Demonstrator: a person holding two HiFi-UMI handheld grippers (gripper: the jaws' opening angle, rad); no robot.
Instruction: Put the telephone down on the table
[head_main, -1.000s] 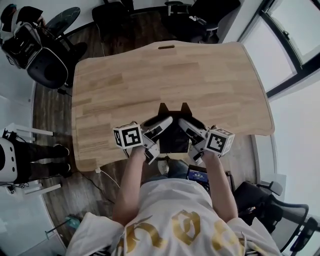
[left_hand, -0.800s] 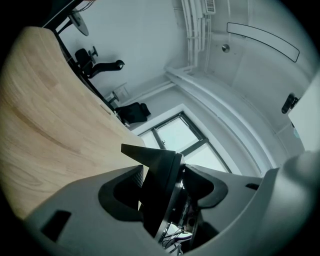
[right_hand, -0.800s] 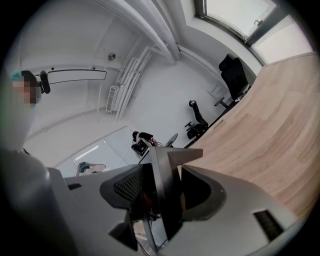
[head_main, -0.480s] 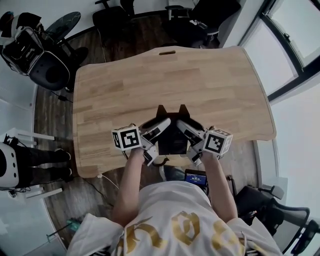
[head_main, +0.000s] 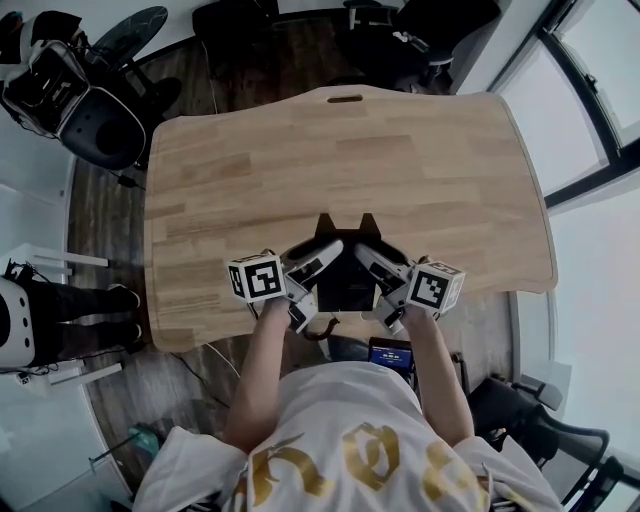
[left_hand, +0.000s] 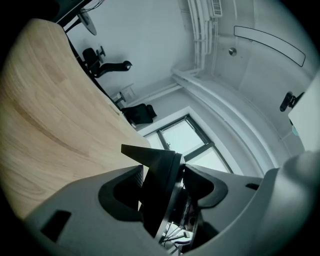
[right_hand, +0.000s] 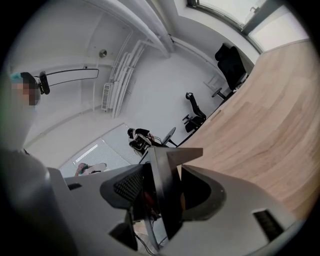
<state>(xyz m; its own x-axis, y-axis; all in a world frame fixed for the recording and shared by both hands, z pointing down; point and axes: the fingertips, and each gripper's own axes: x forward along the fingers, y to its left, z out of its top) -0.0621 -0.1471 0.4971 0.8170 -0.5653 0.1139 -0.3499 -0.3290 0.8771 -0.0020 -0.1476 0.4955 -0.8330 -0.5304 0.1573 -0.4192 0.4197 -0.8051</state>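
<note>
The left gripper has its jaws closed on the left side of a black phone. In the left gripper view the left gripper has both pads pressed on the thin edge of the phone. The right gripper holds the phone's other side the same way. Its own view shows the right gripper with the dark slab of the phone squeezed between the pads.

The phone is wide and flat, with two pointy tips aimed at the far edge of the table. It sits over the middle of the near edge. I cannot tell if it touches the wood.

The table is pale wood with a small slot by its far edge. Black chairs stand past that edge. A big window is off to the right side.
</note>
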